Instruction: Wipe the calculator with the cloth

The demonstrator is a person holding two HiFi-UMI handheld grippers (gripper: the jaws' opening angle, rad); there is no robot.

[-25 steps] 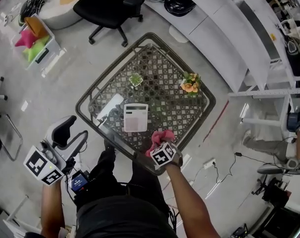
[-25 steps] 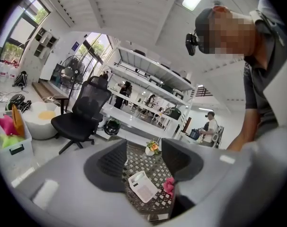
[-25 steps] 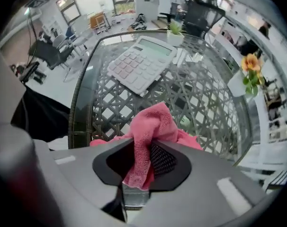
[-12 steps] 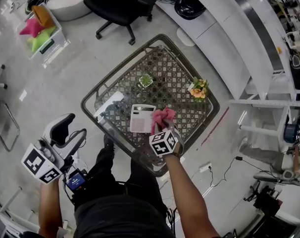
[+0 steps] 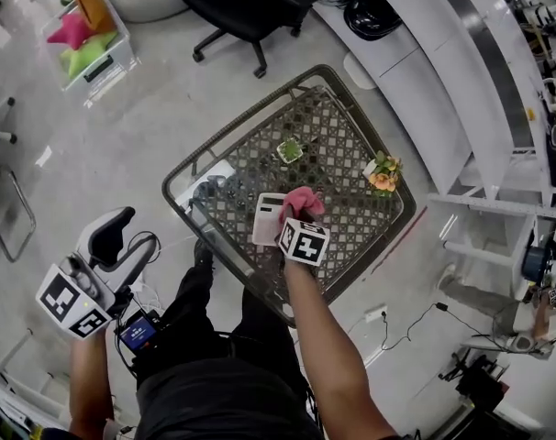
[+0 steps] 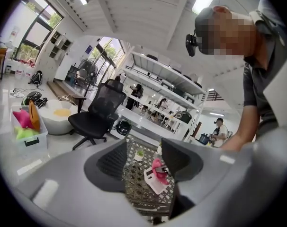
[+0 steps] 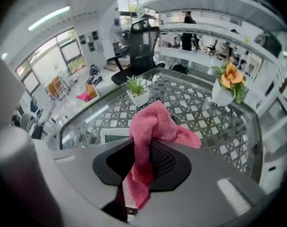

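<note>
Broadly, a pale floor [image 5: 122, 136] was seen from above, and on it a square counter [image 5: 338, 145] with a glass top over dark lattice was set cornerwise. A black office chair [image 5: 250, 3] was parked beyond the counter's far corner. A white bin [image 5: 85, 35] holding pink, green and orange cushions was placed well apart at the far left.

The left gripper [image 5: 131, 241] was held off the counter, over the floor at the person's left side. Its fingers [image 6: 112, 160] were released and spread wide, with nothing gripped between them. Through the gap, only the distant counter was seen.

The right gripper [image 5: 298, 220] was held over the near half of the counter and pitched steeply downward. Its fingers [image 7: 162, 160] were clenched on the pink cloth [image 7: 150, 126], which was bunched ahead of the tips, with a tail left hanging below them.

The white calculator [image 5: 267, 218] was laid flat on the counter just left of the right gripper. Its upper right corner was covered by the cloth [image 5: 301, 202]. Whether the cloth was actually pressed on it could not be told.

A white oblong object [image 5: 209, 174] was laid near the counter's left corner. A small white pot of orange flowers [image 5: 383, 174] was stood by the right corner. A smaller green plant pot [image 5: 290, 149] was stood near the middle.
</note>
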